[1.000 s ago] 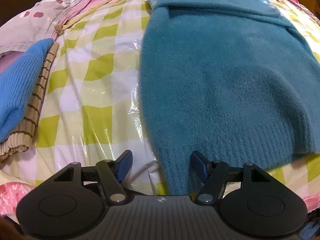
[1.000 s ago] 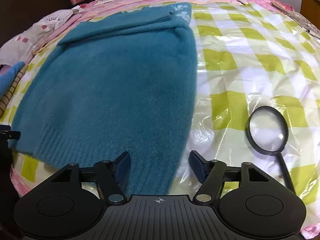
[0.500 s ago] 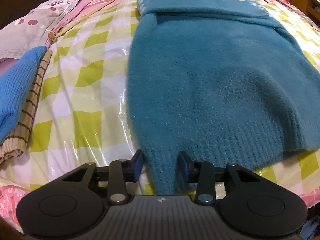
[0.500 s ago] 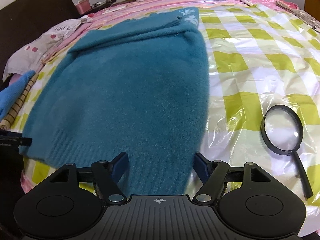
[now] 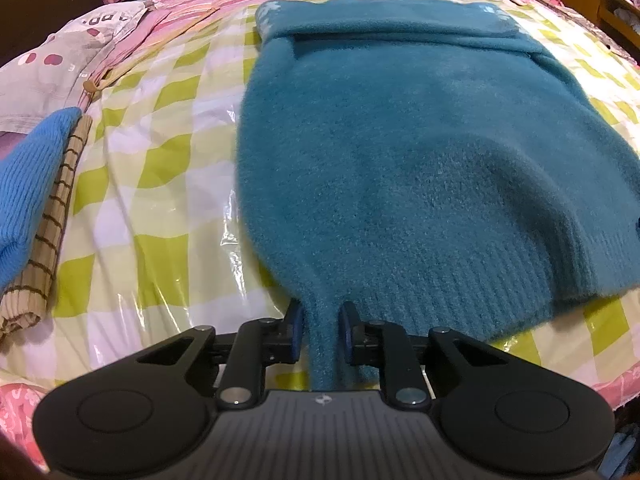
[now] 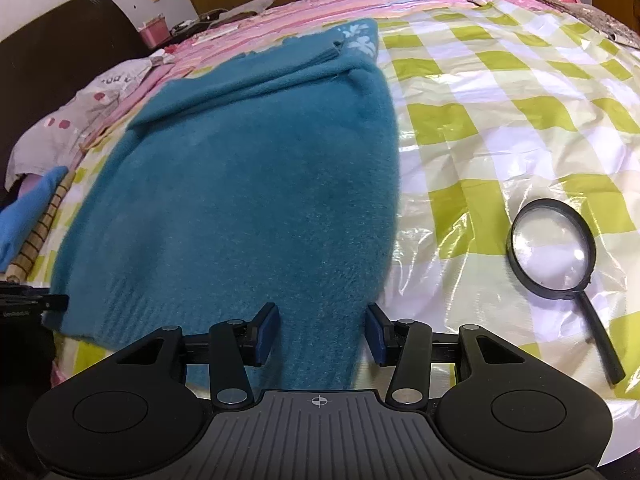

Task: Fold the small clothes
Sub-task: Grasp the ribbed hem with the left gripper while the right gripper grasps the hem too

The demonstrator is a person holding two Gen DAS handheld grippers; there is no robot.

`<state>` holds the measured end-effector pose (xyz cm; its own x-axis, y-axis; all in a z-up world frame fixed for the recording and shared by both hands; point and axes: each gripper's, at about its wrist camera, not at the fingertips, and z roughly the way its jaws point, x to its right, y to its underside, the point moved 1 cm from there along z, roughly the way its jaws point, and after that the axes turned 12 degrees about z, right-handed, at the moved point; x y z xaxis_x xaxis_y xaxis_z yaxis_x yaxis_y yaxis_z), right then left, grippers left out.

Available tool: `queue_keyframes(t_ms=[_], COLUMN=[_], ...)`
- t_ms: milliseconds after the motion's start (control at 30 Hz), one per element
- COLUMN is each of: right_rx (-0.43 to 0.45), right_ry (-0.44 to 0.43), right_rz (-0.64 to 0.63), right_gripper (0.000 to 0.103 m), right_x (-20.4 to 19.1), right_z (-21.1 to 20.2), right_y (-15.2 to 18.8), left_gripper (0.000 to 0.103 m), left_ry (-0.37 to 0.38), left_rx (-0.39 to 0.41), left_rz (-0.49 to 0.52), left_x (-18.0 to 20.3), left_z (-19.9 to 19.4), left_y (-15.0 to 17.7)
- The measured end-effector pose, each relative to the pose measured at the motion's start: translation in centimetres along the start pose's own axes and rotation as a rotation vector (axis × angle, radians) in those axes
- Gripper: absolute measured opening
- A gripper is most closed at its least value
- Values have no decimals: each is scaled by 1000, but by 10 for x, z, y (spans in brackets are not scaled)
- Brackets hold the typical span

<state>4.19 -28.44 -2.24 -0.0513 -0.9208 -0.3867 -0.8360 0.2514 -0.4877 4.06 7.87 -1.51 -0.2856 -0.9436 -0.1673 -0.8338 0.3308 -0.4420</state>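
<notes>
Pinching teal sweater (image 5: pixel 400 168) hem: left gripper (image 5: pixel 320 330) | right gripper (image 6: pixel 320 334) closing, straddling hem, not clamped

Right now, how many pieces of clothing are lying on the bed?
3: a fluffy teal sweater spread flat at the centre, and on the left a bright blue knit atop a tan striped garment. More may lie beneath that stack.

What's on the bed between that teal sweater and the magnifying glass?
Nothing but the bed cover: in the right wrist view, only bare green-checked plastic sheet lies between the teal sweater and the magnifying glass.
</notes>
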Motion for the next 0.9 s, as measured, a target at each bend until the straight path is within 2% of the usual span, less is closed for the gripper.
queue_keyframes(t_ms=[233,367,567,733,900], right_rx=[-7,-16,-20,-12,-9], right_ry=[-4,4,30,26,-18], right_rz=[-14,-36,-75,-47,25], right_gripper=[48,53,53,47,32], right_x=[-1,-7,-13,-10,-2], right_z=[2,4,6,5,1], right_y=[-1,0,1,0,-3], left_gripper=[23,23,24,24,18], left_ry=[-4,-7,-7,-5,17], left_rx=[3,-3,-28,-30,4], left_rz=[11,18,33,37,-1], left_x=[2,3,4,3,-3], left_z=[0,0,3,4,-1], left_y=[0,0,-3,-3,0])
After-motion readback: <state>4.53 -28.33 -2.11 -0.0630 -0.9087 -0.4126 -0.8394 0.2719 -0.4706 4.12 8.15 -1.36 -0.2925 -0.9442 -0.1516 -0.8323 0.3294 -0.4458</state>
